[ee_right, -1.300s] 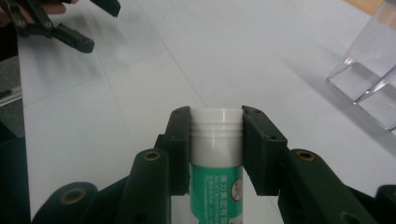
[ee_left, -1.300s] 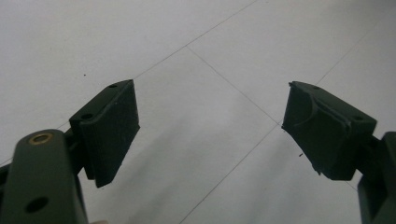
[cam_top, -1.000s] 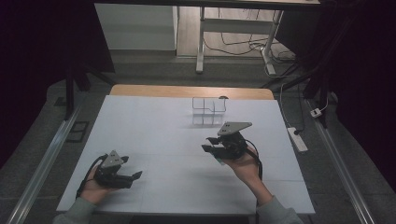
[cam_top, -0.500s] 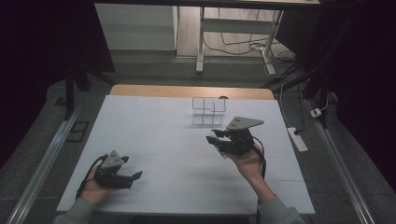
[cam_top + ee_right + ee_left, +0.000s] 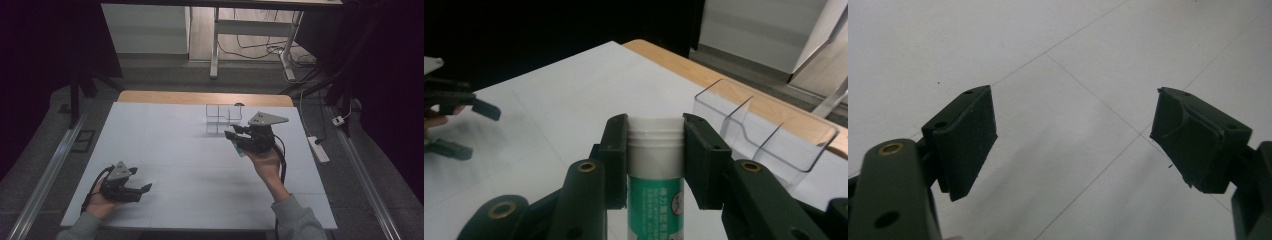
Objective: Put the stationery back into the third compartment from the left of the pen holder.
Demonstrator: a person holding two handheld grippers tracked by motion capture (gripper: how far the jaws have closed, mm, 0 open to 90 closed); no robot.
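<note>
Nearest the person, at the front left of the matte white surface, the left gripper rests low in a hand, its two blocky black jaws spread wide with only faintly seamed white panels between them. Farther in and to the right, the right gripper is held above the surface, its jaws pinching a small cylindrical tube just below its ribbed white cap; the tube's body is glossy green with white print. Just beyond it, near the surface's bare wooden far edge, stands a clear plastic organizer with thin divided compartments.
</note>
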